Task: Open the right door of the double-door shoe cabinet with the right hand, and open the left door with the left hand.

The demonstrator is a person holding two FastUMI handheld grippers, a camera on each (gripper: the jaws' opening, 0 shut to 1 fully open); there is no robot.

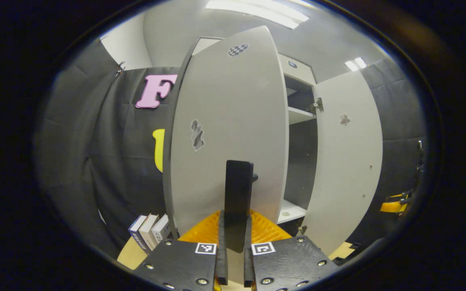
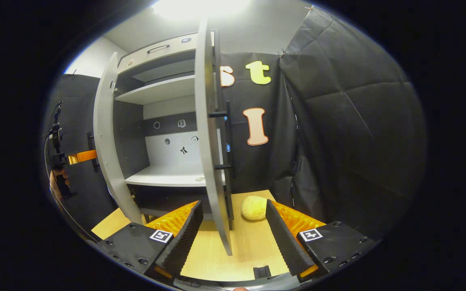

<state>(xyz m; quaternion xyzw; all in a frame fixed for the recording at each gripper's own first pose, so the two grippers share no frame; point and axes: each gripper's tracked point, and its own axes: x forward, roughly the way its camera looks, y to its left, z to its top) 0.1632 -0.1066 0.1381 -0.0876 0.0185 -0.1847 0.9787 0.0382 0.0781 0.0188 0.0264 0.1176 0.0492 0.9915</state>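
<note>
The grey shoe cabinet stands with both doors swung out. In the left gripper view my left gripper is shut on the vertical black handle of the left door. To the right of it is the dark inside with its shelves, then the right door, wide open. In the right gripper view my right gripper is open, and the right door stands edge-on between its fingers with its black handle on the far side. The left gripper holds the left door at far left.
A yellow round object lies on the wooden surface just right of the right door. Several books stand at the lower left by the left door. Black cloth walls close in on both sides. The right gripper is far right.
</note>
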